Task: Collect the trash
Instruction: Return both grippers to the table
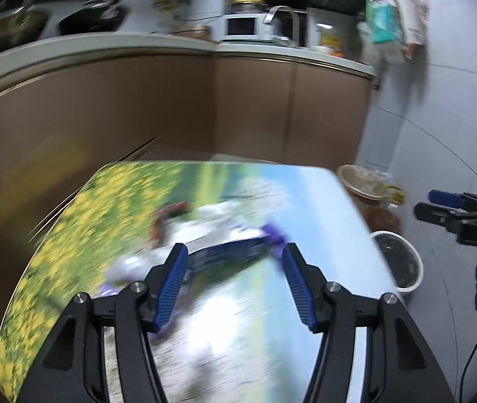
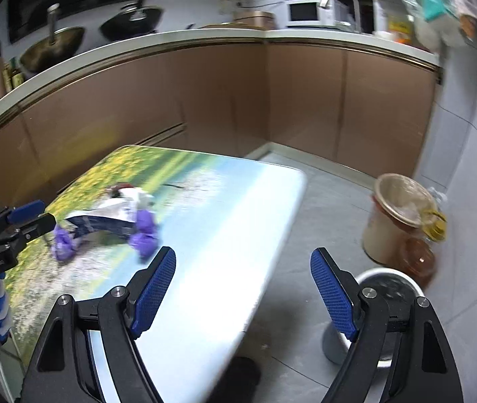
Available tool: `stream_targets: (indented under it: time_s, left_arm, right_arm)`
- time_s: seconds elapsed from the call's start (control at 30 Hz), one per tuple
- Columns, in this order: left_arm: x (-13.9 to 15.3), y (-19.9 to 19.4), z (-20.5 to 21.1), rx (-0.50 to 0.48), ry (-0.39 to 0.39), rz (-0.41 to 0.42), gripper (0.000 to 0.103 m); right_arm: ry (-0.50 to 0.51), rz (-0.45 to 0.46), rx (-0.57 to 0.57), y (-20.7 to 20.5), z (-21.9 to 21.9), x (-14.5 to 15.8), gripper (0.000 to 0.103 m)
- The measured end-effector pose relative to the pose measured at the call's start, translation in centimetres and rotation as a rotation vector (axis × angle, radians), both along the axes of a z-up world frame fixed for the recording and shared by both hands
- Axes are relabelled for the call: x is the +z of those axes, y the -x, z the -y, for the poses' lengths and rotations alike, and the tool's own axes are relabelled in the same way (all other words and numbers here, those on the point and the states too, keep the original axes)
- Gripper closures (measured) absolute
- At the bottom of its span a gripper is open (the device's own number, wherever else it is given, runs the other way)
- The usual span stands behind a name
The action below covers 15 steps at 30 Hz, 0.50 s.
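Trash: a loose heap lay on the tabletop, toward its flowered end: a dark blue packet, white crumpled wrapping behind it, and purple crumpled pieces at both of its ends.
Long axis: the dark blue packet ran roughly across the left wrist view, one purple lump at each tip; blur hid its finer outline.
Left gripper: jaws apart and empty, nothing pressed between the pads; the packet sat straight ahead of the gap, just past the fingertips.
Right gripper: jaws wide apart and empty, aimed over the pale near edge of the tabletop and the floor beyond, with the heap off to its left.
Nearer hand: the left, by my reading; in the right wrist view its tips stood just beside the packet's left end.
Bin: a white-rimmed bin stood on the floor beside the tabletop, on the right gripper's side, near a tan lidded bucket.
Coming move, as a judgement: the left jaws would need to close across the packet's short side, not along its length, then carry it right toward the bin.
Risk: the crumpled pieces looked light and could slide off the glossy tabletop.
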State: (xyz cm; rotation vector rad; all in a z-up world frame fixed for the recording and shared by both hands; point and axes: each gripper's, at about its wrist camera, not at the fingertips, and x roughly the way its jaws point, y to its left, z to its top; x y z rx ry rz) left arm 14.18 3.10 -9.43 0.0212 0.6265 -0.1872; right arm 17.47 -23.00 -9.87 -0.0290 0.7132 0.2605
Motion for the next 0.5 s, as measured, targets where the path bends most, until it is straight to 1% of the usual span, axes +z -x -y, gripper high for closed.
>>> stream_targets:
  time_s: [0.13, 0.23, 0.37, 0.5]
  left_arm:
    - [-1.2, 0.8, -4.6, 0.099, -0.009, -0.002, 0.044]
    - [-2.5, 1.3, -7.2, 0.143, 0.001, -0.030, 0.043]
    - [-4.4, 1.4, -9.0, 0.168, 0.036, -0.079, 0.043]
    - [-6.2, 0.8, -9.3, 0.164, 0.073, -0.126, 0.042]
  right_arm:
    - [0.004, -0.009, 0.054, -0.5, -3.0, -0.1, 0.021]
    - [0.006, -0.020, 0.085, -0.8, -4.7, -0.4, 0.021]
    - [0.013, -0.048, 0.122, -1.8, -6.8, -1.4, 0.021]
    - [0.029, -0.082, 0.160, -3.0, -9.0, -2.9, 0.021]
